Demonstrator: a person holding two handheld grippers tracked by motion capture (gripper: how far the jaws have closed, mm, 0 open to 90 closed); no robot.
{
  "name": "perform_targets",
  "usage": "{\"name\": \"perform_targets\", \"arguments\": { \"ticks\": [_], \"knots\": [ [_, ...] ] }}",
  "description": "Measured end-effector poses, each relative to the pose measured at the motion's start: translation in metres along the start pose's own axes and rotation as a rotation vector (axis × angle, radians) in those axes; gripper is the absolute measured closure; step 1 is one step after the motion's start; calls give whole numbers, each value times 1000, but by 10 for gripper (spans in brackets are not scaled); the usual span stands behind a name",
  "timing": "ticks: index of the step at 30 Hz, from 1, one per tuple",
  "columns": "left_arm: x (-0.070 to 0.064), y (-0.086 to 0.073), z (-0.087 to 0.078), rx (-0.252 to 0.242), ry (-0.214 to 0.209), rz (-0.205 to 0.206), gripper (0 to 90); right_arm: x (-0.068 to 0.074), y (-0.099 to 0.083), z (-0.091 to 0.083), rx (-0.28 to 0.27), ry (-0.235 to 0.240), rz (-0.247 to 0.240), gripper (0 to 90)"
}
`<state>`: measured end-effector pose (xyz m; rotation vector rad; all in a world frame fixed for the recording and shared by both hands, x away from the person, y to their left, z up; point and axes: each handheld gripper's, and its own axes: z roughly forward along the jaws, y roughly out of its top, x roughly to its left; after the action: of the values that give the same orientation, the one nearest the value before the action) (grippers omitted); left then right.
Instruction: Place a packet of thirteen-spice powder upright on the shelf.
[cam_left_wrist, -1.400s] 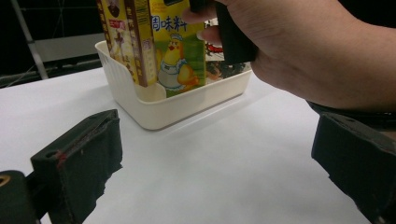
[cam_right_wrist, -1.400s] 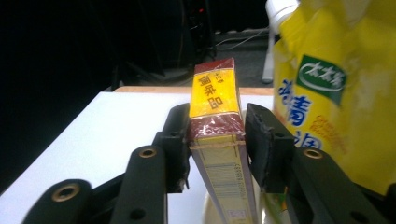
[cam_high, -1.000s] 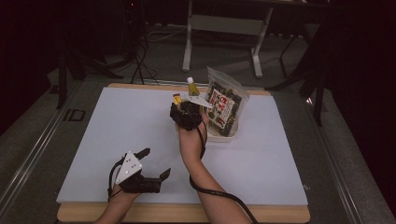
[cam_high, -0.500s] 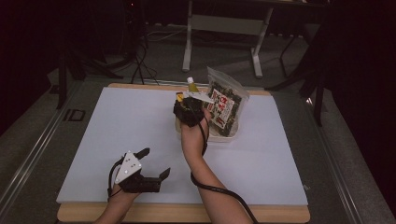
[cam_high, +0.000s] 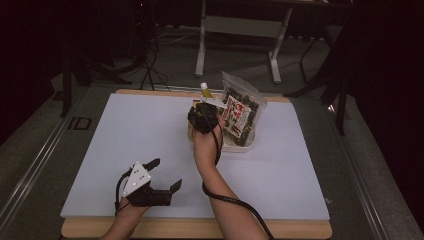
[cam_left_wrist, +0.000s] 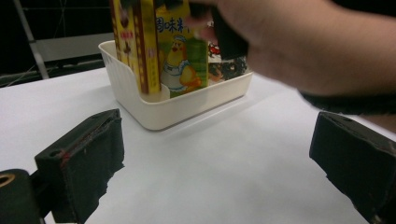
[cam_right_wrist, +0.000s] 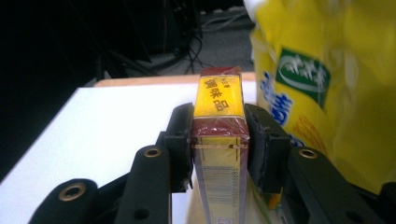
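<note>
My right gripper (cam_high: 202, 117) is over the left end of a cream basket (cam_high: 239, 148) at the table's back middle. In the right gripper view it (cam_right_wrist: 218, 126) is shut on a yellow and maroon box (cam_right_wrist: 218, 93), held upright by its narrow sides. In the left gripper view the box (cam_left_wrist: 180, 56), printed with a chicken, has its lower end inside the basket (cam_left_wrist: 163, 109). My left gripper (cam_high: 166, 173) rests near the front left edge, open with nothing between its jaws (cam_left_wrist: 219, 154).
A clear bag of dark seaweed (cam_high: 241, 111) stands in the basket's right part. A yellow-green bottle top (cam_high: 204, 90) shows behind it. A yellow packet (cam_right_wrist: 327, 79) is close to the right of the held box. The white board (cam_high: 125, 130) is bare to the left.
My right gripper has shifted slightly right with the box, bringing it over the basket. The left gripper has not moved.
</note>
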<state>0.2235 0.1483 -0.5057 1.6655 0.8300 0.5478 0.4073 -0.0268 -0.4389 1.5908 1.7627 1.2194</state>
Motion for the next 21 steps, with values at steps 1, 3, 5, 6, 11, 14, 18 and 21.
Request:
{"name": "perform_targets", "arguments": {
  "ticks": [1,3,5,6,11,14,18,21],
  "knots": [
    [0,0,0,-1,1,2,33,-2,-3,2,5,-3,3,650],
    [1,0,0,1,0,0,33,-3,-9,4,6,-7,-4,650],
    [1,0,1,1,1,1,33,-3,-12,5,4,-7,-11,648],
    [1,0,1,1,0,-1,32,-2,-14,5,1,-6,-13,647],
    [0,-1,1,3,-5,2,32,1,-19,5,-12,-8,-31,642],
    [0,-1,1,5,-4,5,32,2,-26,8,-3,-13,-56,640],
    [0,-1,1,3,-4,1,33,0,-39,12,-6,-11,-67,630],
    [0,-1,2,9,-5,-2,32,3,-44,10,-5,-2,-83,614]
  ]
}}
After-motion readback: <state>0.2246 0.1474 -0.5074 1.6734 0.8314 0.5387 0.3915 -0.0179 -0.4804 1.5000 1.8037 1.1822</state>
